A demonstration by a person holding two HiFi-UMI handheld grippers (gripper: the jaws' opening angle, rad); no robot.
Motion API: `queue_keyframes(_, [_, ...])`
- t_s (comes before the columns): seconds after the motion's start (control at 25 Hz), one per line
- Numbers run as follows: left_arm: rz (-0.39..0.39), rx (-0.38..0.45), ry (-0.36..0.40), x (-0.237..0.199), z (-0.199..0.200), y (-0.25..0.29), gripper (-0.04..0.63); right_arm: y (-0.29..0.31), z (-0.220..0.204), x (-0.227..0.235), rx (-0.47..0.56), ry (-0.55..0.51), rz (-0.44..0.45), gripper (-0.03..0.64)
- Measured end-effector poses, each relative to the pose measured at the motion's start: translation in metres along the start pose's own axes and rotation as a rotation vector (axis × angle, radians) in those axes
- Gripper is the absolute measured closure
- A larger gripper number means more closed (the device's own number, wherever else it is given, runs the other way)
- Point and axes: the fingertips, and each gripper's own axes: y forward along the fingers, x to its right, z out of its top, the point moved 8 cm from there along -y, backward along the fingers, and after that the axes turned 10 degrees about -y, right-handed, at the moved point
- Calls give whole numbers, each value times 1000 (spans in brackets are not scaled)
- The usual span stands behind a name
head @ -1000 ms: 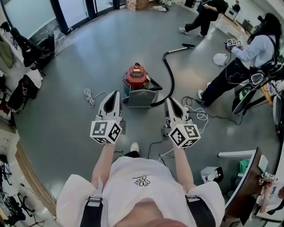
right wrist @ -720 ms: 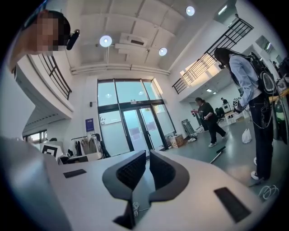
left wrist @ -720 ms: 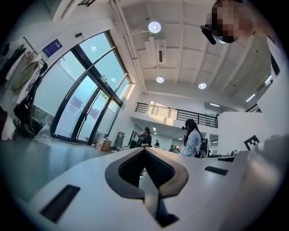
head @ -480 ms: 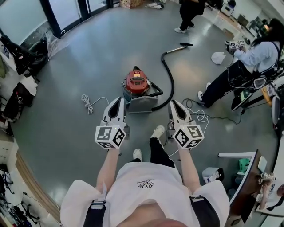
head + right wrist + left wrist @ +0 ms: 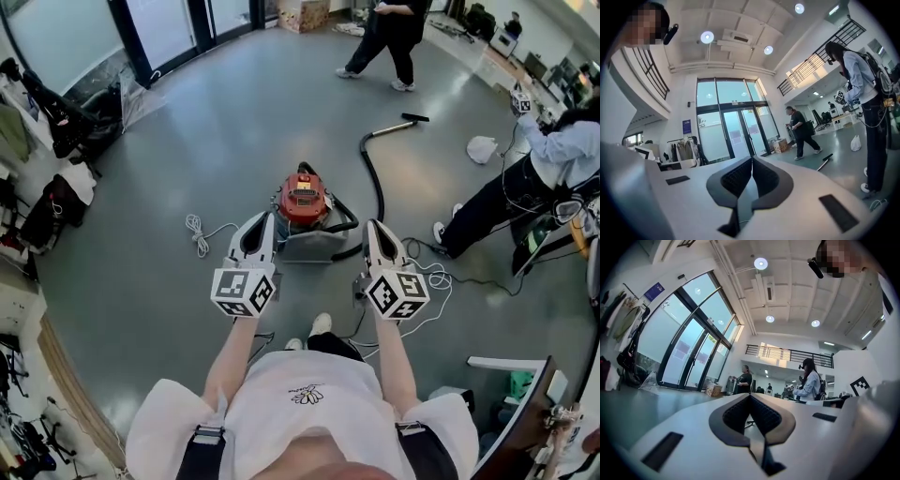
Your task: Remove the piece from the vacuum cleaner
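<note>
The vacuum cleaner (image 5: 304, 199) stands on the grey floor, with a red lid on a grey drum. Its black hose (image 5: 377, 183) curves away to the right and ends in a nozzle (image 5: 413, 118). In the head view my left gripper (image 5: 265, 218) is held level, its tip just left of the drum. My right gripper (image 5: 374, 225) is level too, its tip just right of the drum beside the hose. Neither touches the vacuum. In the left gripper view the left gripper (image 5: 750, 396) is shut with nothing in it. The right gripper (image 5: 752, 159) in its own view is likewise shut and empty.
A coiled white cord (image 5: 198, 232) lies left of the vacuum and loose white cables (image 5: 427, 274) lie to its right. One person (image 5: 389, 37) walks at the back, another person (image 5: 525, 183) stands at the right near a white bag (image 5: 482, 148). Coats (image 5: 56, 112) hang at the left.
Both grippers have moved forward towards the vacuum, and their tips now flank the drum. The person at the back has walked on.
</note>
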Motion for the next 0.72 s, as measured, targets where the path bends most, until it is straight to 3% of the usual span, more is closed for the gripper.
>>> queue_keyframes(0.24, [2, -24, 23, 7, -9, 63, 591, 28, 10, 49, 33, -14, -1, 603])
queue_keyframes(0.36, [8, -49, 31, 22, -20, 93, 591, 36, 15, 78, 47, -21, 85, 604])
queue_keyframes(0.52, [10, -105, 99, 29, -32, 125, 591, 58, 14, 99, 41, -73, 207, 603])
queue_keyframes(0.72, [12, -225, 189, 12, -49, 161, 591, 88, -3, 125, -20, -114, 214, 601])
